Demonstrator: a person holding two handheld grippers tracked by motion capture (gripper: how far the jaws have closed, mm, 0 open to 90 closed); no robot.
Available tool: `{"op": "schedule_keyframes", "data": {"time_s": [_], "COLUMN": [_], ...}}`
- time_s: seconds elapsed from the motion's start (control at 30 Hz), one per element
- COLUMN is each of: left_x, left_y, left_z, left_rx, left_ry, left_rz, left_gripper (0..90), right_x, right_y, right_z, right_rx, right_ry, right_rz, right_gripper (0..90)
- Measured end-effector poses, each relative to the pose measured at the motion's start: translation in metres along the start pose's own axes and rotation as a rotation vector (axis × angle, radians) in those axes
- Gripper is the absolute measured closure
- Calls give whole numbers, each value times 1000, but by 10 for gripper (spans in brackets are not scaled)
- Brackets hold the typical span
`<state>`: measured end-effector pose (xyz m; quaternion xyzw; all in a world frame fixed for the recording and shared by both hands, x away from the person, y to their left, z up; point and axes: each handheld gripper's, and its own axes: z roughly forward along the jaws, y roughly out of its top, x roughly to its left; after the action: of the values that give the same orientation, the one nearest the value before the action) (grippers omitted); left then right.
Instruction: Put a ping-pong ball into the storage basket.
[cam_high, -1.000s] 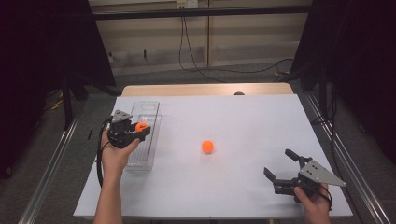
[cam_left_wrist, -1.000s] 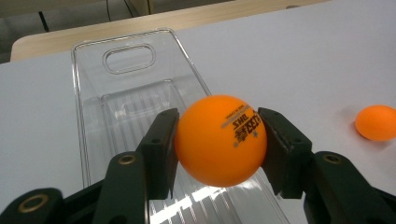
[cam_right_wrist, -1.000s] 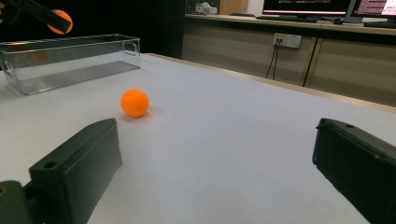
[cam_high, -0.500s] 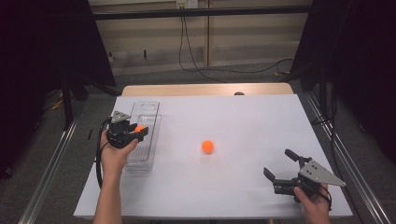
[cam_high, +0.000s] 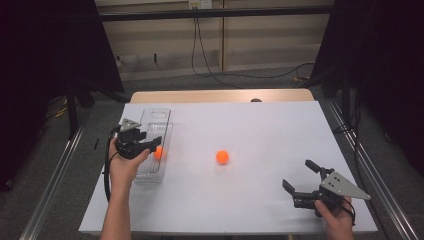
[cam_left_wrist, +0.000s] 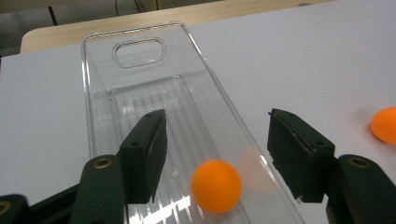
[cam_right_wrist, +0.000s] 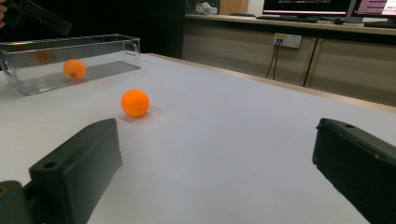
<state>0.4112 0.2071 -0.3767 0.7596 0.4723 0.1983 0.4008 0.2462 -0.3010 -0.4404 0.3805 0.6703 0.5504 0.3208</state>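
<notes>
My left gripper (cam_high: 154, 145) hovers over the near part of a clear plastic tray (cam_high: 156, 116) at the table's left. Its jaws have just been opening and now stand apart (cam_left_wrist: 217, 140). An orange ball (cam_left_wrist: 216, 185) sits loose inside the tray (cam_left_wrist: 140, 46) below them, touched by neither pad; from above that ball (cam_high: 158, 152) shows just beside the jaws. A second orange ball (cam_high: 222, 157) rests on the white table mid-way across. My right gripper (cam_high: 297, 174) is open near the front right, its empty jaws (cam_right_wrist: 215, 154) facing that ball (cam_right_wrist: 135, 102).
The white table top (cam_high: 260, 130) ends at a wooden strip along the far edge (cam_high: 220, 96). Metal rails run down both sides of the table. In the right gripper view the tray (cam_right_wrist: 93, 42) stands at the far left with the dropped ball (cam_right_wrist: 74, 69) inside.
The left jaws, shut on an orange ball a moment ago, have spread, and the ball has dropped into the tray. The right gripper has stayed where it was.
</notes>
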Motion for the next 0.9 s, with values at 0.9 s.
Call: {"op": "schedule_keyframes", "data": {"time_s": [0.9], "left_x": [-34], "left_y": [10], "left_z": [6], "left_rx": [-6], "left_ry": [-110], "left_rz": [49], "left_gripper": [267], "right_x": [-1], "right_y": [0], "right_z": [0], "right_rx": [0], "right_ry": [0], "right_rz": [-1], "right_gripper": [6]}}
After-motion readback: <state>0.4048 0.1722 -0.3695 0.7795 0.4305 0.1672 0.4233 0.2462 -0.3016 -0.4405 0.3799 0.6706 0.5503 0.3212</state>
